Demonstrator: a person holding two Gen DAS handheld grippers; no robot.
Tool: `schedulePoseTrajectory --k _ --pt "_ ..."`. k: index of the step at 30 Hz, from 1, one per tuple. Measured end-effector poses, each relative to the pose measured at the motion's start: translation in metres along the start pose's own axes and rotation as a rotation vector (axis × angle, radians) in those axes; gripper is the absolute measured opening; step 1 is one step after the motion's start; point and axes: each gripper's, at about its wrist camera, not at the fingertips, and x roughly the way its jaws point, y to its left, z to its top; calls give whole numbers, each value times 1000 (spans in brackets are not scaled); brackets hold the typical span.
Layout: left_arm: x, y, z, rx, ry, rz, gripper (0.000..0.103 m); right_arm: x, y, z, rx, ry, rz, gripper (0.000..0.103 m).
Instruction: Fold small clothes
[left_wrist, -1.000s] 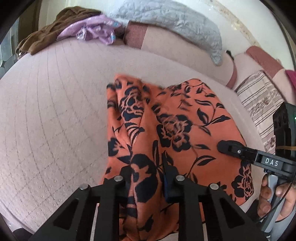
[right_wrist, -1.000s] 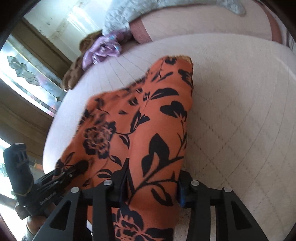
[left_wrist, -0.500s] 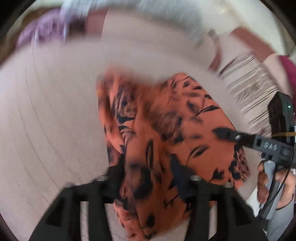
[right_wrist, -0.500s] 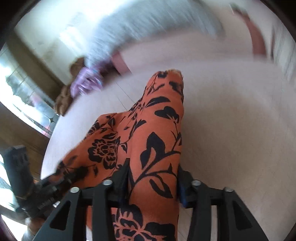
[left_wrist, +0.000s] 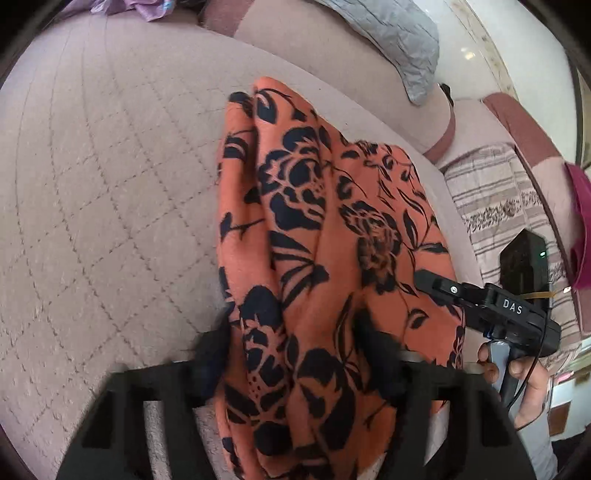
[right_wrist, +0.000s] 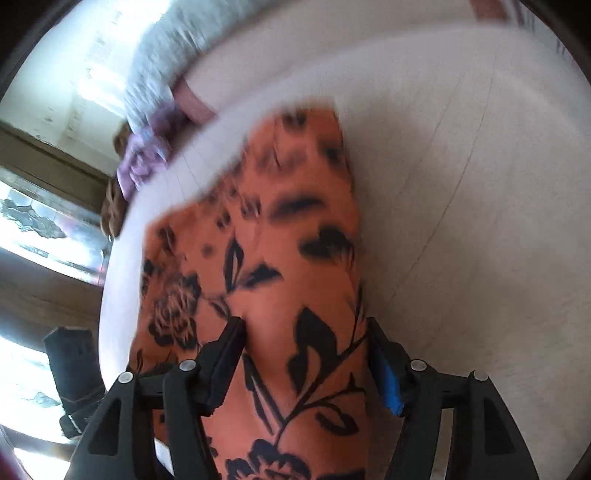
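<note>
An orange garment with a black flower print (left_wrist: 325, 229) lies on the quilted pink bed cover (left_wrist: 110, 184), its near edge lifted. My left gripper (left_wrist: 295, 354) is shut on the near left part of the garment. My right gripper (right_wrist: 306, 350) is shut on the near right part of the garment (right_wrist: 295, 266). The right gripper also shows in the left wrist view (left_wrist: 491, 306), at the garment's right edge, held by a hand. The cloth hangs bunched between the two grips. Both views are partly blurred.
A grey quilted pillow (left_wrist: 399, 33) and pink bolsters (left_wrist: 332, 62) lie at the bed's far side. Purple clothing (right_wrist: 144, 162) and brown clothing (right_wrist: 114, 206) lie at the far left corner. A striped cushion (left_wrist: 509, 199) lies to the right.
Both grippers have lifted and carried the garment's near edge forward over the bed. The cloth has bunched up more between them. Both stay shut on it.
</note>
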Motion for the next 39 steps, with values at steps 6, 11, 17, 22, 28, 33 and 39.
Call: schedulePoseTrajectory --k 6,11,17,22,28,33,39 --pt "-30 -29 3 105 -109 8 30 -25 47 -3 -133 -87 -53 39" --pt "-68 -54 10 238 -240 -9 31 -82 80 10 -219 -234 -32 38" --pt "13 -12 11 198 -31 110 55 -93 46 36 -116 -272 -14 55" --pt "27 37 -6 65 -4 151 64 -39 -18 16 36 -155 -153 60" --pt "-3 12 -24 177 -113 173 62 -80 14 -4 -73 -311 -142 60" --pt "30 20 -36 183 -25 256 66 -59 33 -11 -128 -244 -65 70" --pt "-31 8 -59 253 -159 293 71 -49 42 -34 -120 -259 -133 70"
